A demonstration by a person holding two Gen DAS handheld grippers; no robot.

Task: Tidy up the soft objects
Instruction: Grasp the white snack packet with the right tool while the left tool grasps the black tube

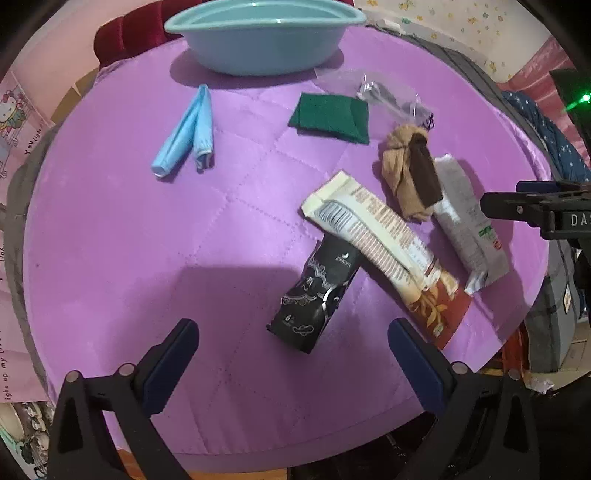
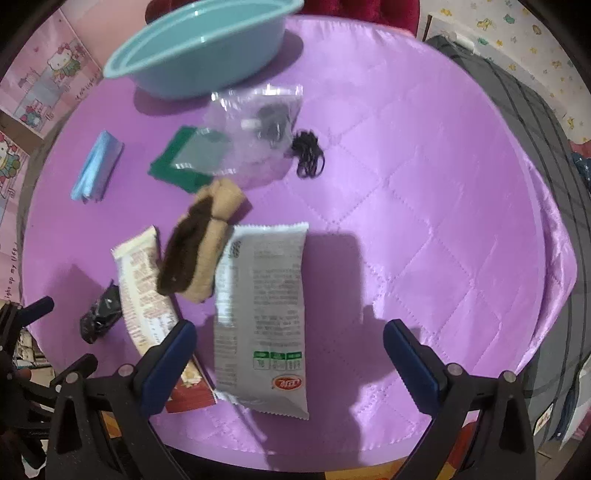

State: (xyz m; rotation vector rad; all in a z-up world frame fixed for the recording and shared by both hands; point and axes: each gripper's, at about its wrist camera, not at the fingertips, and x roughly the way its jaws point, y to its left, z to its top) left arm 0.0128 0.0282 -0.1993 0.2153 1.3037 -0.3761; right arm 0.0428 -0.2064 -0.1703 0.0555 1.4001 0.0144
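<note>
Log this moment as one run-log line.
left gripper: open, empty | right gripper: open, empty | basin: nothing visible inside | tan-brown socks: on purple cloth

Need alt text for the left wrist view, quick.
Open left gripper hovers over a purple quilted table, nearest a black packet. Beyond lie a cream snack packet, tan-and-brown socks, green cloth, blue cloth and teal basin.

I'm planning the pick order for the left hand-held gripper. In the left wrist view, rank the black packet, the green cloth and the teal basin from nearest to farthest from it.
1. Black packet: just ahead of the open left hand-held gripper, slightly right of centre.
2. Green cloth: mid-table, beyond the packets.
3. Teal basin: at the far edge of the purple tablecloth.
</note>
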